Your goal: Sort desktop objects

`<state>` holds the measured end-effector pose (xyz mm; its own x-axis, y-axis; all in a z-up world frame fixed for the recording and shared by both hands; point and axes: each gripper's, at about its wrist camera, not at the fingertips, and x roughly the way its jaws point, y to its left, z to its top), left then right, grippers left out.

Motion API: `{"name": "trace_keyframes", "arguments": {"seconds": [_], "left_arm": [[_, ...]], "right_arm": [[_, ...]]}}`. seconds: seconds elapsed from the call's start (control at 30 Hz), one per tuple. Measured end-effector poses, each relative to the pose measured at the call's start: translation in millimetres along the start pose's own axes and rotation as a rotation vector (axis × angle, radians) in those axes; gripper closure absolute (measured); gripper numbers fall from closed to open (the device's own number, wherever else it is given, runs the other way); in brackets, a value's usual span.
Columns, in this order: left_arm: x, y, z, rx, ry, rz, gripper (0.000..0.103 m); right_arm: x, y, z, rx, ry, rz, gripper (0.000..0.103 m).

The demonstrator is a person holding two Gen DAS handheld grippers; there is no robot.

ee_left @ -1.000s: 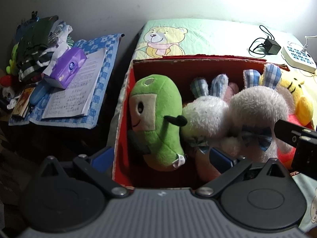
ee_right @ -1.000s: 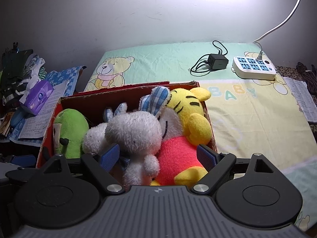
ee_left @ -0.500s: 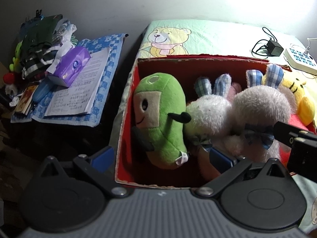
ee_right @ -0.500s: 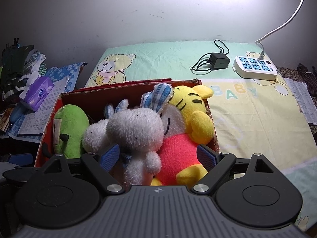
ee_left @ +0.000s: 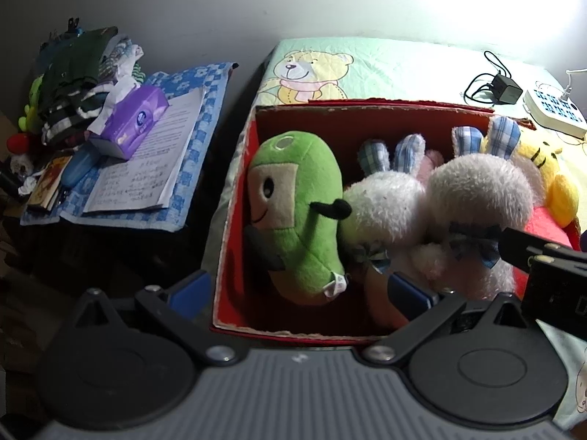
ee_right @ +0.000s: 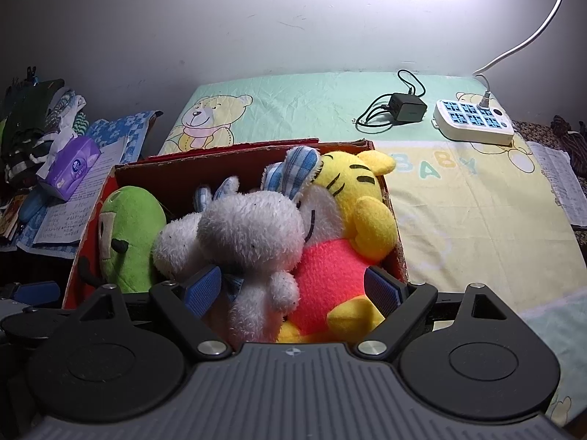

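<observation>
Stage: both tongs hover at near rim of the box, nothing taken; looks like toys are already packed or first pick is pending, can't tell which
Left gripper (ee_left: 299, 295): released, jaws spread wide, holding nothing; left finger sits outside the box's left wall, right finger inside it
Right gripper (ee_right: 291, 289): released, wide, empty; pads flank the grey-white bunny's legs and the tiger's red belly w/o pinching
Key relation: green plush (ee_left: 297, 212) lies straight ahead of L tongs, just beyond the tips; long axis runs near-to-far, leaning slightly left at top, i.e. roughly along the fingers, so jaws would close across its narrow width; L hand nearer by far
R side: bunny (ee_right: 253, 234) and yellow tiger (ee_right: 352, 220) directly ahead of R tongs, R hand nearer for those
Container: red cardboard box (ee_left: 234, 227) at near-left corner of the bear-print bed sheet (ee_right: 458, 201), top open
Contents, L to R: green plush against left wall; small white bunny (ee_left: 385, 201); bigger bunny w/ checked ears; tiger against right wall; packed tight, touching each other
Outside box: charger (ee_right: 407, 108) and power strip (ee_right: 473, 123) at far-right of sheet, well apart from box
Side table, left: tissue pack (ee_left: 128, 123) on paper sheets, clothes pile behind
Risk (guess): L finger outside wall could snag the cardboard when closing
</observation>
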<state>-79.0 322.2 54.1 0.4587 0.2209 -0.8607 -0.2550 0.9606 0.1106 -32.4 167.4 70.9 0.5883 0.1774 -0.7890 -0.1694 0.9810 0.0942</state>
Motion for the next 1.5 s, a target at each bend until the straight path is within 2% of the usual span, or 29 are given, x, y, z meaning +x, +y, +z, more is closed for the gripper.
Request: {"name": "trace_keyframes", "arguments": {"seconds": [0.63, 1.1, 1.3, 1.5], "left_arm": [[-2, -4, -7, 0.008, 0.003, -0.003, 0.001], [-10, -13, -6, 0.045, -0.031, -0.009, 0.001], [-10, -16, -2, 0.05, -0.042, -0.051, 0.001], [-11, -21, -2, 0.054, -0.057, -0.051, 0.001]], "right_arm": [[-4, -5, -8, 0.008, 0.001, 0.005, 0.016], [-13, -14, -10, 0.033, -0.029, 0.0, 0.016], [-16, -22, -9, 0.061, -0.043, -0.012, 0.016], [-17, -25, -10, 0.067, -0.053, -0.031, 0.016]]}}
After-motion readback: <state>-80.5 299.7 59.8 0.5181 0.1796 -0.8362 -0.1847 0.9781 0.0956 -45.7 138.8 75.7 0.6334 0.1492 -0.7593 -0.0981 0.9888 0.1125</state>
